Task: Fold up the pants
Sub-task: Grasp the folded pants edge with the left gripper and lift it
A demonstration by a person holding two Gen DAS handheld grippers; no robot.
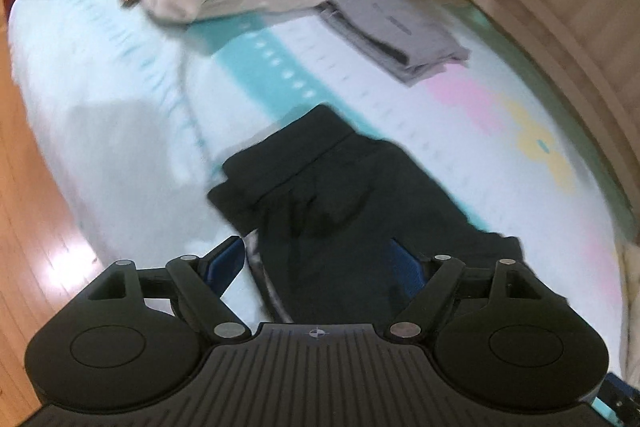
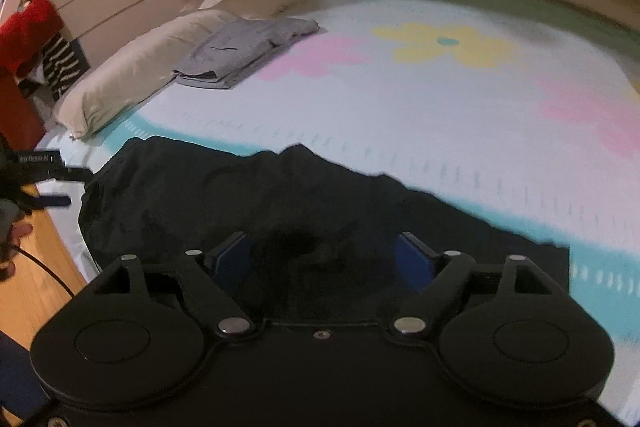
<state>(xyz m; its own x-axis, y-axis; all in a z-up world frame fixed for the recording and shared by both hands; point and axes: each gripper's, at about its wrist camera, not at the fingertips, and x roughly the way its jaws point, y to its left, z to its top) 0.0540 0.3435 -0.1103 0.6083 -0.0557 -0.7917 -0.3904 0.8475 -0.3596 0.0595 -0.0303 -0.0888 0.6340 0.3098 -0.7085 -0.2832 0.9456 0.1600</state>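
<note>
Black pants (image 1: pixel 344 195) lie folded over on the bed (image 1: pixel 112 75), close to its near edge, where the sheet (image 2: pixel 420 115) has a turquoise band. In the left wrist view the cloth runs away from the camera as a dark strip, with one thicker fold across its far end. In the right wrist view the same pants (image 2: pixel 248 195) spread sideways as a wide, low heap with some wrinkles in the middle.

Both tools stand wide. The left gripper (image 1: pixel 316 259) has its blue pads (image 1: pixel 228 259) well apart, with the pants below and between them, but the pads do not press the cloth. The right gripper (image 2: pixel 320 255) is the same: blue pads (image 2: pixel 412 259) spread, dark fabric under the gap, nothing pinched. At the left border of the right wrist view, the left gripper (image 2: pixel 60 187) shows beside the pants, with a hand (image 2: pixel 16 231) under it.

Farther on the bed, a grey folded garment (image 2: pixel 244 51) rests just beside a pale pillow (image 2: pixel 132 71). The sheet shows a yellow flower (image 2: pixel 448 43) and pink patches. A wooden floor (image 1: pixel 36 227) is beside the bed.
</note>
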